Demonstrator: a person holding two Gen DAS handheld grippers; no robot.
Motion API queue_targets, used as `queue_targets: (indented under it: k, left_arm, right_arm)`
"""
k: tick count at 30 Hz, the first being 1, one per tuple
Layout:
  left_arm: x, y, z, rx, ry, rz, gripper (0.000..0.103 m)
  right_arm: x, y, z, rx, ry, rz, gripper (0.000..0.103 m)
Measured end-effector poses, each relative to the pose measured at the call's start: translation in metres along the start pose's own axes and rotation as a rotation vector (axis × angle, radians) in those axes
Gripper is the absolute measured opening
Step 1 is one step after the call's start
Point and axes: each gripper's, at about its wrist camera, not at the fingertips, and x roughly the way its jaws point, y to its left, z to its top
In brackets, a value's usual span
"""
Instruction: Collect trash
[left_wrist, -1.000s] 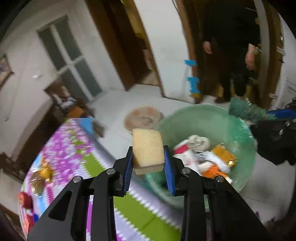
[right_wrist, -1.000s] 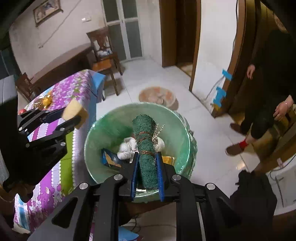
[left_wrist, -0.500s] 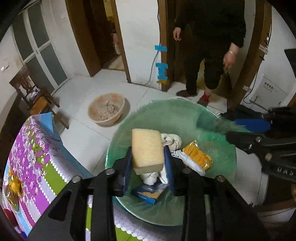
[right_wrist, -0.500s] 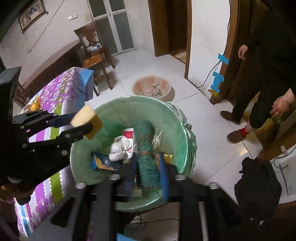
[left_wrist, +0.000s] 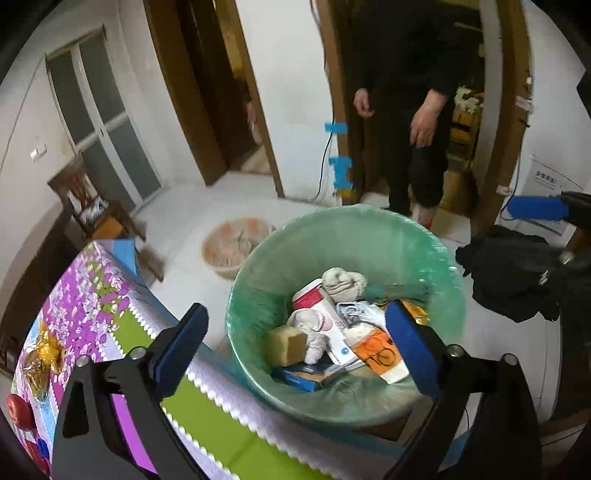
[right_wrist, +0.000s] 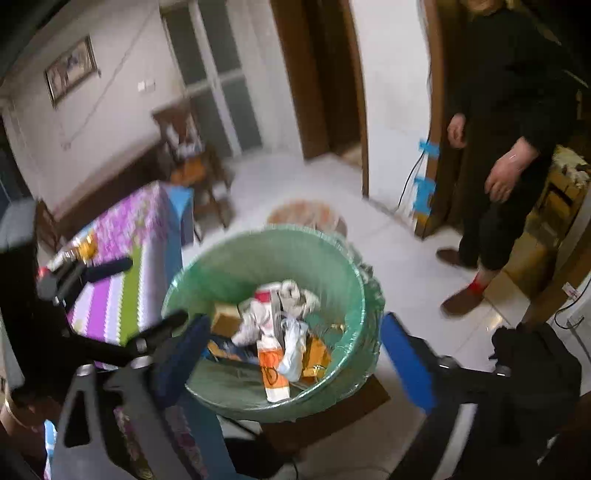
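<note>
Gaping wide, empty, both: left gripper (left_wrist: 293, 341) dropped yellow rectangular sponge (left_wrist: 286, 344) into green-lined bin (left_wrist: 436, 258); right gripper (right_wrist: 291, 350) released green scourer, apparently buried, right view blurred.

A white tiled floor (left_wrist: 192, 218) runs from the bench (left_wrist: 92, 295), under its purple and green floral cloth, to a dark wooden doorway (left_wrist: 207, 110). Beyond the bench's far end stands a wooden chair (right_wrist: 192, 166); behind the chair, frosted glass doors (right_wrist: 214, 74). A framed picture (right_wrist: 72, 68) hangs on the white wall left of those doors.
</note>
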Motion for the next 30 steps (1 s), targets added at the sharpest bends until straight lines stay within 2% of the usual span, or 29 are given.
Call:
queue_targets:
  k: [4, 7, 9, 12, 15, 18, 19, 22, 25, 30]
  left_arm:
    - [-0.038, -0.007, -0.015, -0.032, -0.138, 0.026, 0.097]
    - [-0.067, -0.010, -0.025, -0.048, -0.230, 0.056, 0.098]
    - [-0.080, -0.012, -0.030, -0.046, -0.243, 0.053, 0.098]
    - [-0.096, -0.019, -0.041, -0.036, -0.246, 0.117, 0.098]
    - [-0.108, -0.025, -0.053, -0.013, -0.261, 0.153, 0.098]
    - [-0.124, -0.024, -0.065, -0.041, -0.270, 0.115, 0.098]
    - [-0.130, -0.023, -0.070, -0.058, -0.271, 0.073, 0.098]
    - [-0.145, -0.019, -0.082, -0.104, -0.299, 0.023, 0.098]
    - [-0.154, -0.021, -0.094, -0.108, -0.313, 0.051, 0.098]
    - [-0.162, -0.020, -0.114, -0.123, -0.330, 0.063, 0.098]
  right_arm:
    - [-0.045, -0.001, -0.023, 0.058, -0.149, -0.025, 0.098]
    - [-0.083, 0.001, -0.048, 0.095, -0.295, -0.129, 0.098]
    - [-0.100, 0.006, -0.062, 0.067, -0.319, -0.163, 0.098]
    - [-0.122, 0.013, -0.081, 0.063, -0.372, -0.253, 0.098]
    - [-0.149, 0.023, -0.106, 0.043, -0.495, -0.284, 0.098]
    - [-0.169, 0.040, -0.133, -0.004, -0.595, -0.380, 0.098]
    - [-0.174, 0.042, -0.139, -0.014, -0.606, -0.388, 0.098]
    - [-0.180, 0.050, -0.153, -0.028, -0.582, -0.360, 0.098]
    - [-0.181, 0.061, -0.166, -0.070, -0.568, -0.397, 0.098]
    - [-0.183, 0.078, -0.181, -0.121, -0.544, -0.403, 0.098]
